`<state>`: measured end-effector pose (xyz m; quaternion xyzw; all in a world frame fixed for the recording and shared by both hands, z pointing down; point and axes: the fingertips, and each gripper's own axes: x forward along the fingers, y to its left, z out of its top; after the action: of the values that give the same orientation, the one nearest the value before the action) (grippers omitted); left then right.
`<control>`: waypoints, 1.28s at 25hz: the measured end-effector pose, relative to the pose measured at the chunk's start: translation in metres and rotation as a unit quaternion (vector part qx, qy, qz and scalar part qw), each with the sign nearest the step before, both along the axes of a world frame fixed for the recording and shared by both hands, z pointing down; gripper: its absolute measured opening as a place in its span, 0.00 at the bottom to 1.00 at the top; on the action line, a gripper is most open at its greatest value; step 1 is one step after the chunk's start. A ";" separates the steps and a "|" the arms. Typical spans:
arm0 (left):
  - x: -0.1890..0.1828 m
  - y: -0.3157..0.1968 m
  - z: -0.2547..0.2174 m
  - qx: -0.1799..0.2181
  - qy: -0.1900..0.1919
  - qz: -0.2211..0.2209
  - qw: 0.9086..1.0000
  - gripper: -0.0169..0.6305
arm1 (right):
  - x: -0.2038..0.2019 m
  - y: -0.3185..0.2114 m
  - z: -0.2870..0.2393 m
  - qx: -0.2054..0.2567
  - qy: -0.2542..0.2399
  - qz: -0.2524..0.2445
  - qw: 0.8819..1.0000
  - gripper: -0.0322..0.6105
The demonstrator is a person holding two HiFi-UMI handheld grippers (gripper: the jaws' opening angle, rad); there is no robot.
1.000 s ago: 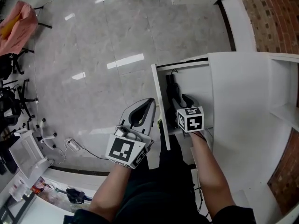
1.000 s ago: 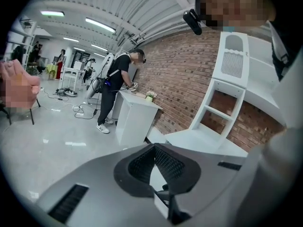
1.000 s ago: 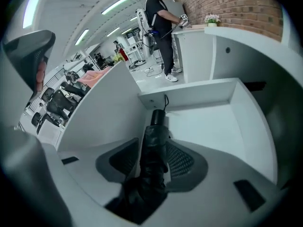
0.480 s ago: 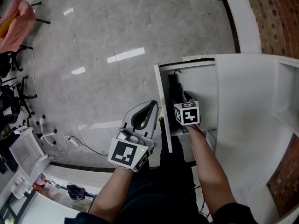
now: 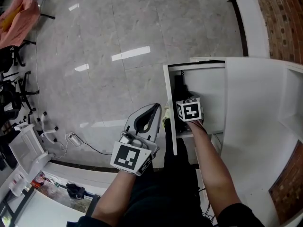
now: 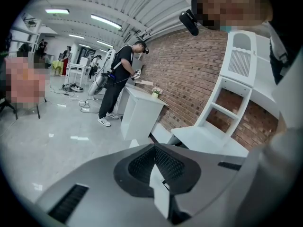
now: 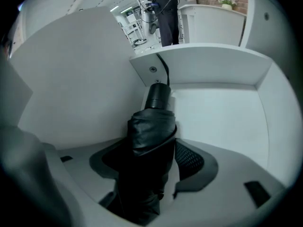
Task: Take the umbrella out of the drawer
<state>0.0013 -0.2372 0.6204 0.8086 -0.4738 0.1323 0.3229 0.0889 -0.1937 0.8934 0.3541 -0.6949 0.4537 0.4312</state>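
Note:
The white drawer (image 5: 169, 108) stands pulled out from the cabinet. A black folded umbrella (image 5: 180, 90) lies along its left side. My right gripper (image 5: 188, 111) reaches steeply down into the drawer. In the right gripper view the umbrella (image 7: 151, 141) runs between the jaws of that gripper (image 7: 155, 162), which are opening; a gap shows at the right pad (image 7: 189, 160). My left gripper (image 5: 154, 110) hovers just left of the drawer front, over the floor. In its own view the left gripper (image 6: 156, 167) has its jaws together and holds nothing.
A white cabinet top (image 5: 255, 108) spreads right of the drawer, with a brick wall (image 5: 279, 22) behind. Cables (image 5: 75, 141) and a pink cloth (image 5: 19, 18) lie on the marble floor at left. A person (image 6: 118, 79) stands by a white cabinet (image 6: 139, 112) far off.
My right gripper has sunk deeper into the drawer, down over the umbrella. The left gripper has stayed beside the drawer front.

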 end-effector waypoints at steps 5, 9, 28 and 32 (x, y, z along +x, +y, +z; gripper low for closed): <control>-0.005 0.003 0.000 -0.001 -0.003 -0.006 1.000 0.04 | 0.000 -0.004 0.006 -0.019 0.025 -0.009 0.999 0.47; -0.002 0.002 -0.005 0.001 -0.002 -0.002 1.000 0.04 | 0.008 -0.005 0.005 -0.030 0.014 0.007 0.999 0.38; 0.008 0.013 -0.030 0.032 -0.001 0.033 0.999 0.04 | 0.029 -0.013 -0.103 0.173 -0.051 0.032 0.983 0.32; 0.007 0.020 -0.045 0.044 -0.001 0.046 0.998 0.04 | 0.035 -0.018 -0.139 0.217 -0.046 0.048 0.974 0.32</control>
<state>0.0085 -0.2169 0.5758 0.8425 -0.4420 0.1265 0.2807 0.1236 -0.2117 0.7542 0.4507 -0.7784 0.3277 0.2892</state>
